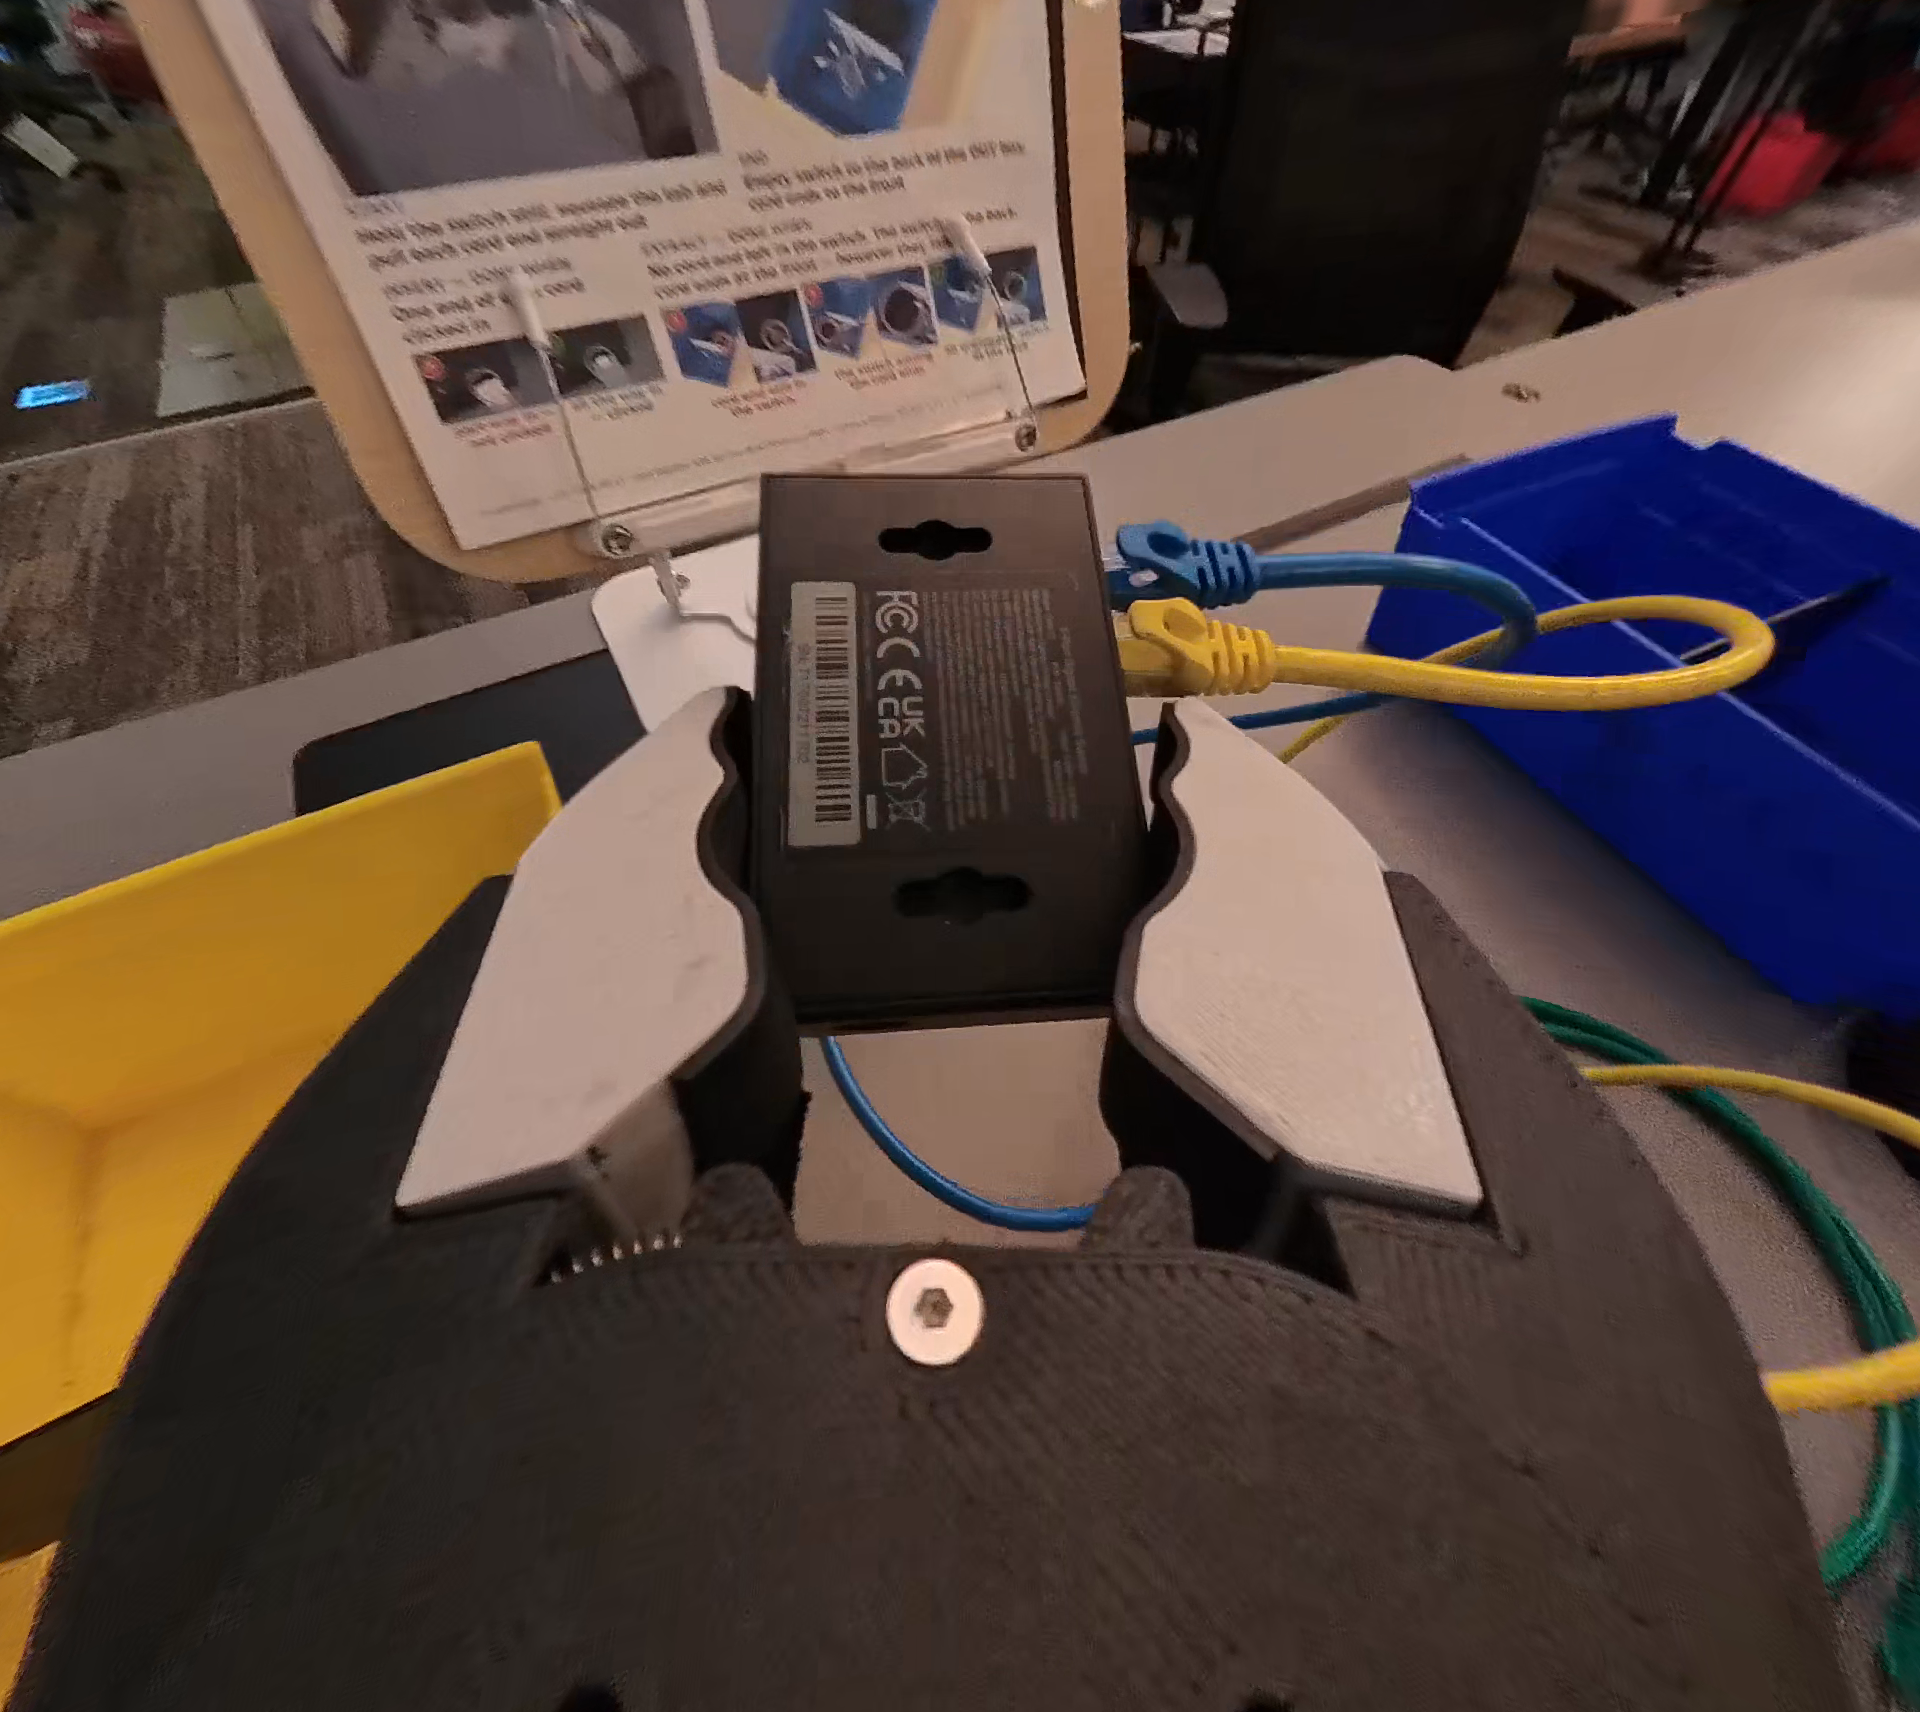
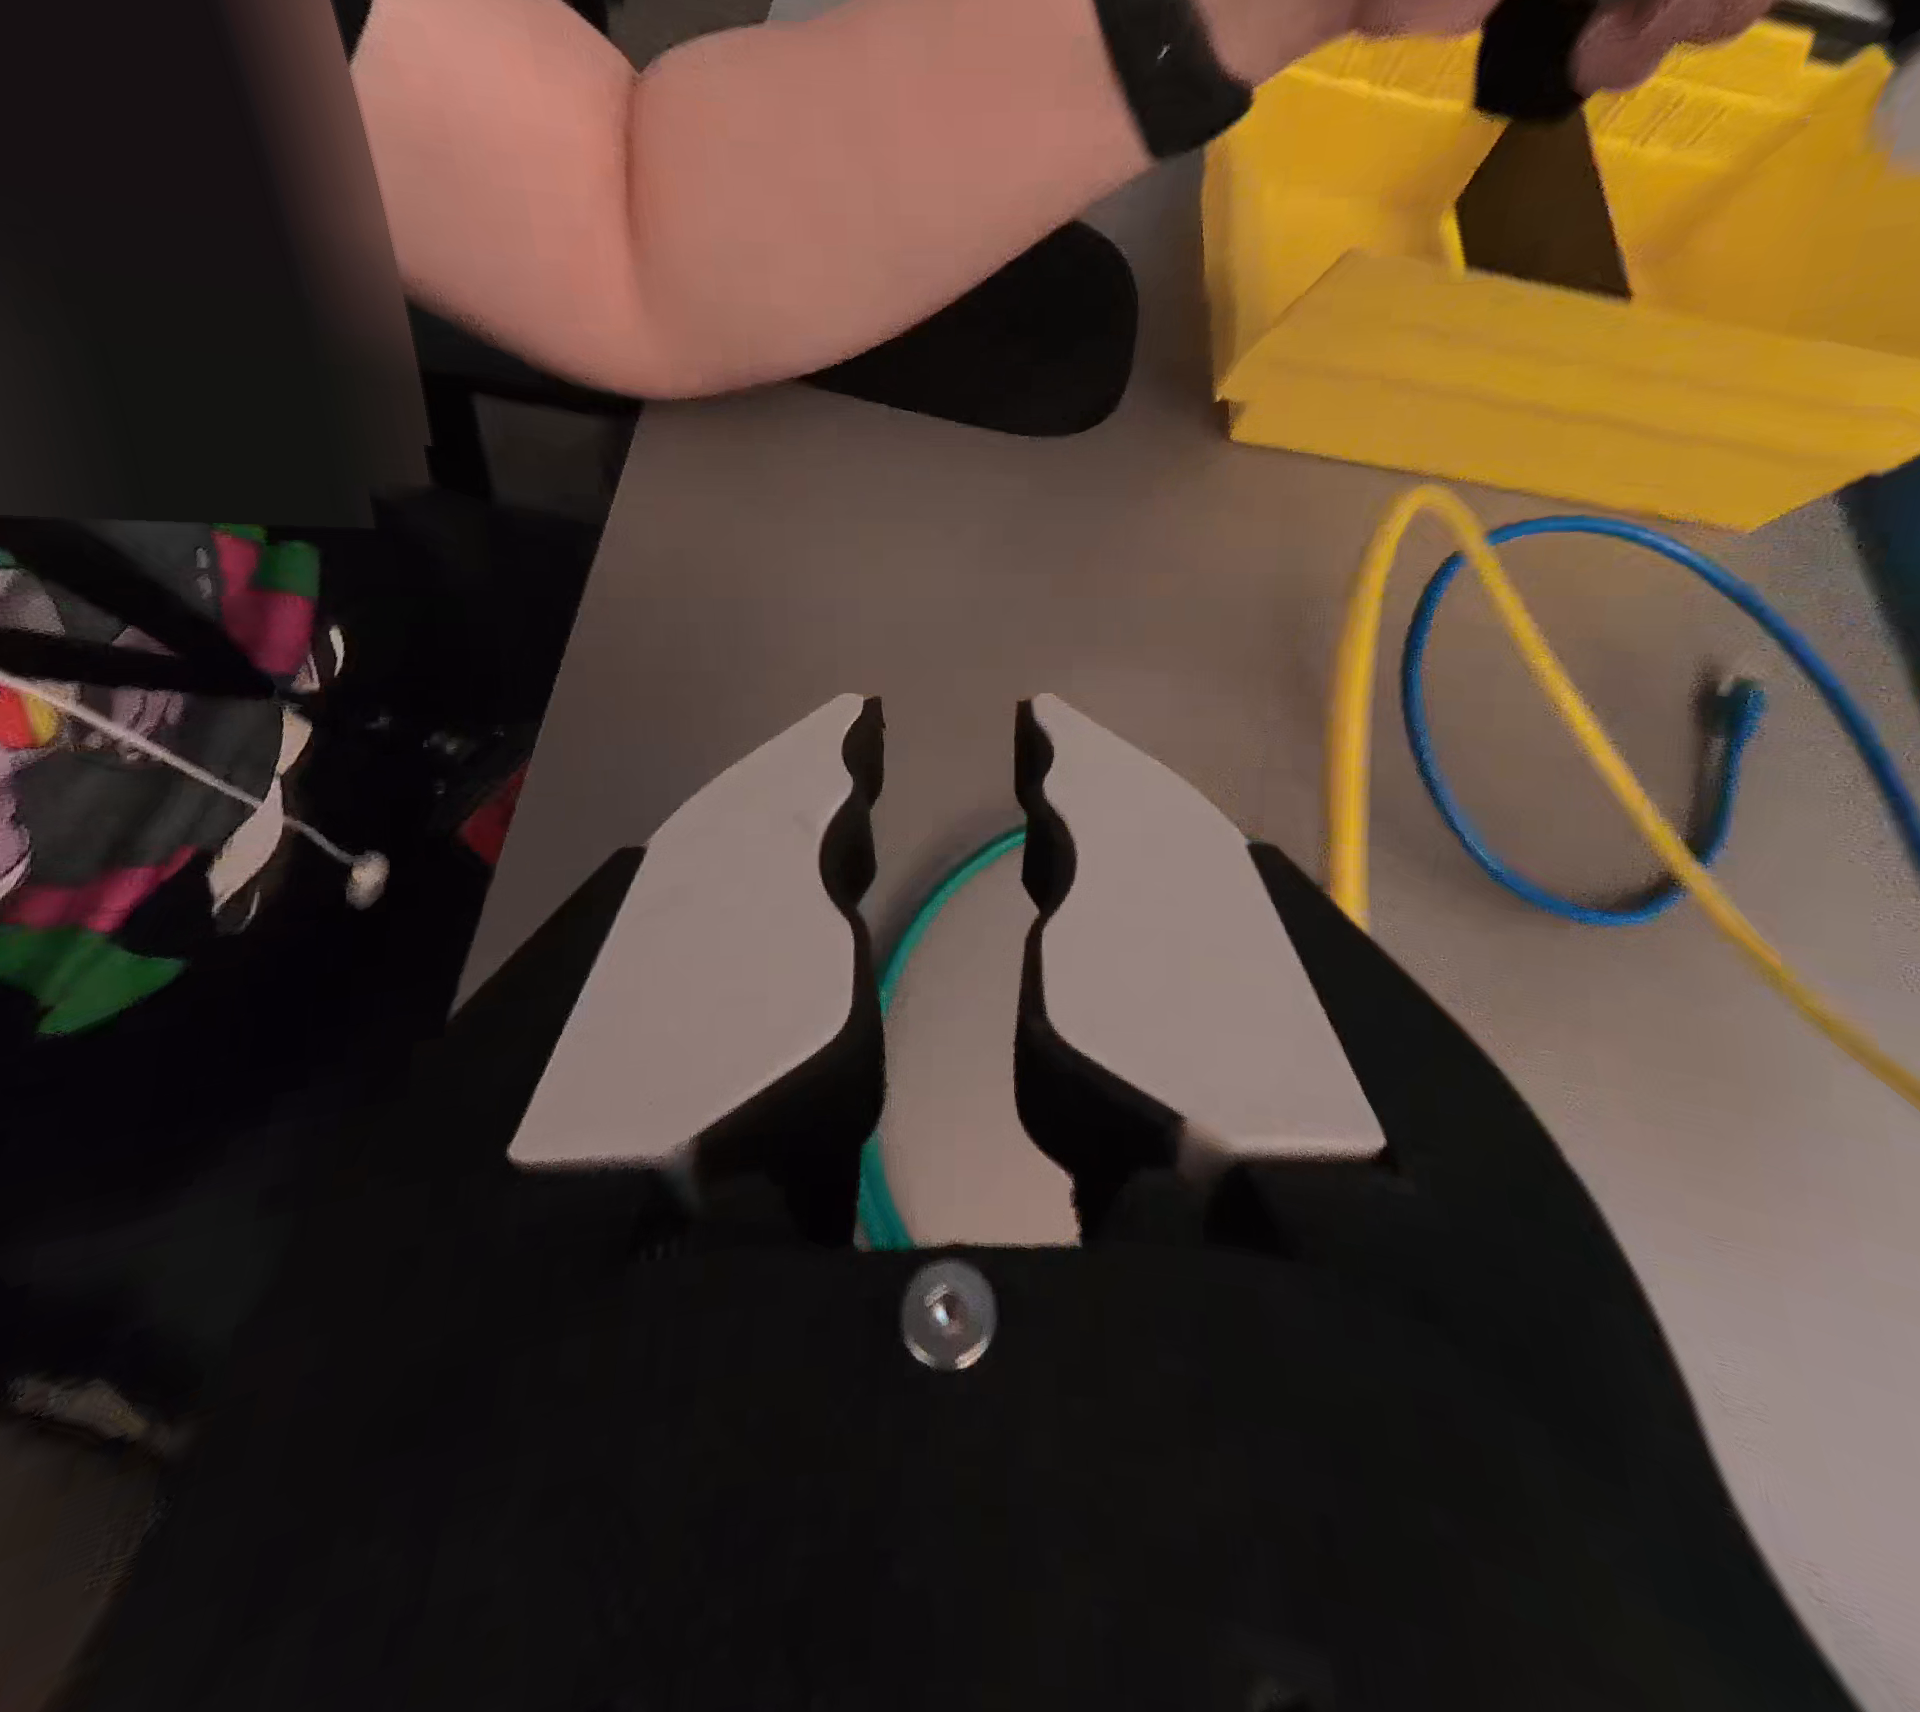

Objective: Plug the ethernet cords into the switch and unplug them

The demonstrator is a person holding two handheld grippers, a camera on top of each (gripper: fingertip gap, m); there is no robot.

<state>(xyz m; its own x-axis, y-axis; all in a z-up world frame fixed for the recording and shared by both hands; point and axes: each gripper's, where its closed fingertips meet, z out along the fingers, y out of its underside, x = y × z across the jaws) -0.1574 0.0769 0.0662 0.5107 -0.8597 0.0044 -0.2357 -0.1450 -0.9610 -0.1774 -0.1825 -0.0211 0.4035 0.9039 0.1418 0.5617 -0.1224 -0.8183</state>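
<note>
Two cords plugged, black switch underside up

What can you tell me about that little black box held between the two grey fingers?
The switch is a flat, matte black rectangular box, apparently plastic, held underside up. That face shows two keyhole mounting slots, a barcode sticker and printed marks. The left gripper clamps its long sides, holding it above the table. On its right side a blue plug and a yellow plug sit in neighbouring ports, their cords trailing right.

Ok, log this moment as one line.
left hand-held gripper: shut on switch | blue cord, yellow cord: plugged | right hand-held gripper: open, empty
</note>
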